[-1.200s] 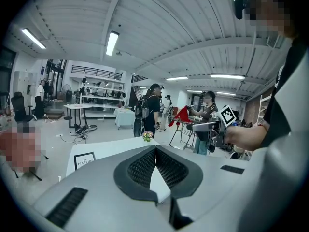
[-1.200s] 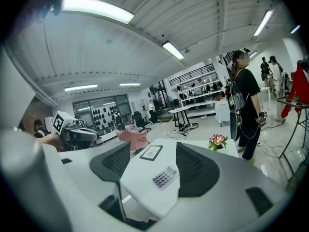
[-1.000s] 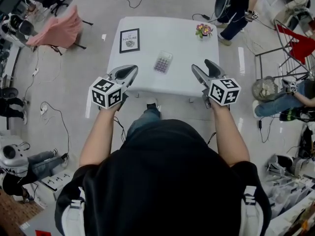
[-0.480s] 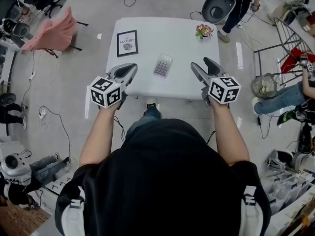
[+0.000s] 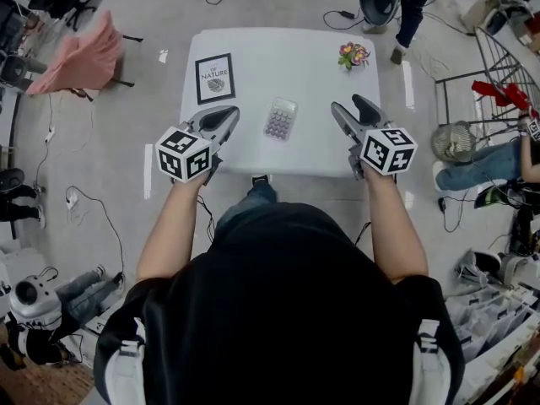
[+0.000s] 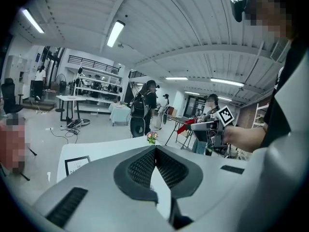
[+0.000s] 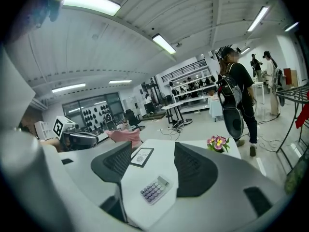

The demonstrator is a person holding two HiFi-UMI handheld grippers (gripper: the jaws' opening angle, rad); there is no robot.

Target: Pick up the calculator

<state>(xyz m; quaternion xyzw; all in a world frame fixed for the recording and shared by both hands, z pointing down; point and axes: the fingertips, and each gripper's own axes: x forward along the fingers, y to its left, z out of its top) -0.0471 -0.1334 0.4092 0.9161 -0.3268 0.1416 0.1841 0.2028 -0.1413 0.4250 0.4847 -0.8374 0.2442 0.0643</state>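
One calculator [image 5: 281, 119], one frame [image 5: 212, 78] reading "NATURE", one flower pot [image 5: 353, 55]; left gripper [image 5: 226, 115] closed empty, right gripper [image 5: 349, 106] open

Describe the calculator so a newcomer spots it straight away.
Find the white table in the middle of the grey floor. On its near half, about midway across, lies the calculator. It is a flat pale slab with rows of purple keys, unlike the black-framed picture at far left and the flowers at far right.
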